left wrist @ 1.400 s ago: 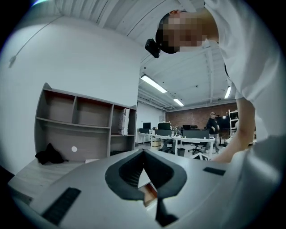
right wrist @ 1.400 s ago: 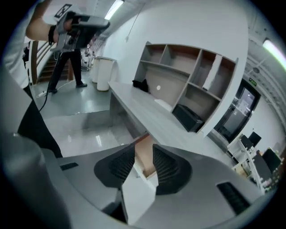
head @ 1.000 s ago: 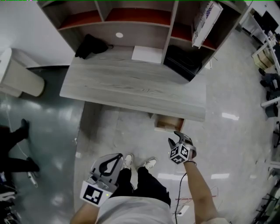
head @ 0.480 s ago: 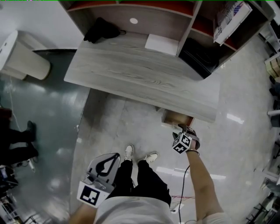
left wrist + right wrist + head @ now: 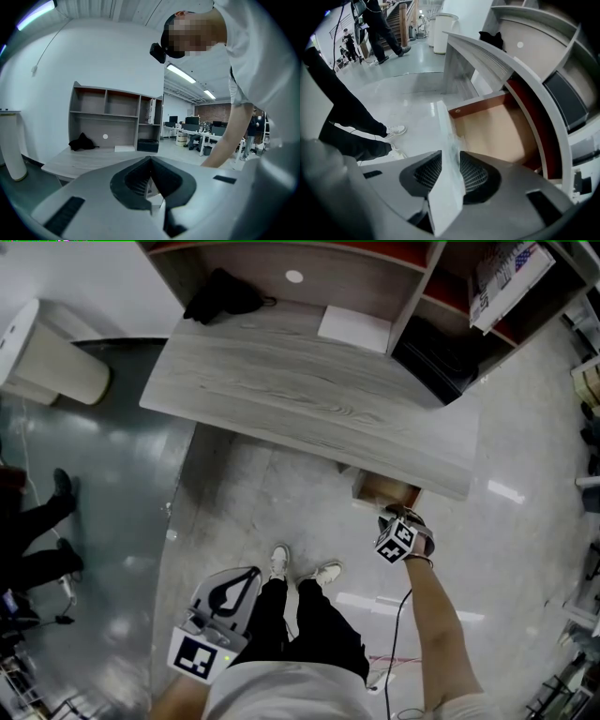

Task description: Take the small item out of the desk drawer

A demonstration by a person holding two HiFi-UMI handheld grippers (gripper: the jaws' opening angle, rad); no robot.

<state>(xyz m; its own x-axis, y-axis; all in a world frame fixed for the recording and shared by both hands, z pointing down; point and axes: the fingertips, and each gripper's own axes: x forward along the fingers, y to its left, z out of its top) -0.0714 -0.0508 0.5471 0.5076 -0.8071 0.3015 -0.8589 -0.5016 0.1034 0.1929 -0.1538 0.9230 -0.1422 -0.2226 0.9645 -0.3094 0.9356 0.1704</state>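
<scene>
The desk drawer (image 5: 385,491) stands pulled out under the grey desk's (image 5: 281,399) right end. Its pale brown inside (image 5: 497,133) shows nothing in the part I can see, and no small item is visible. My right gripper (image 5: 387,517) points down at the drawer's front edge. Its jaws have just been closing, and the grey-white front panel (image 5: 446,140) runs between the ribbed pads (image 5: 474,174) of the right gripper (image 5: 450,157). My left gripper (image 5: 253,574) hangs low beside the person's legs, far from the drawer. In its own view the left gripper (image 5: 151,158) has its tips together and holds nothing.
A shelf unit (image 5: 412,296) stands at the back of the desk, with a black cloth (image 5: 223,294), a white sheet (image 5: 354,329) and a black box (image 5: 441,357). A white bin (image 5: 52,357) stands at left. Another person's legs (image 5: 37,531) are on the far left floor.
My right gripper has moved down and forward onto the drawer's front edge, and its jaws have come in on the panel. The left gripper has barely shifted.
</scene>
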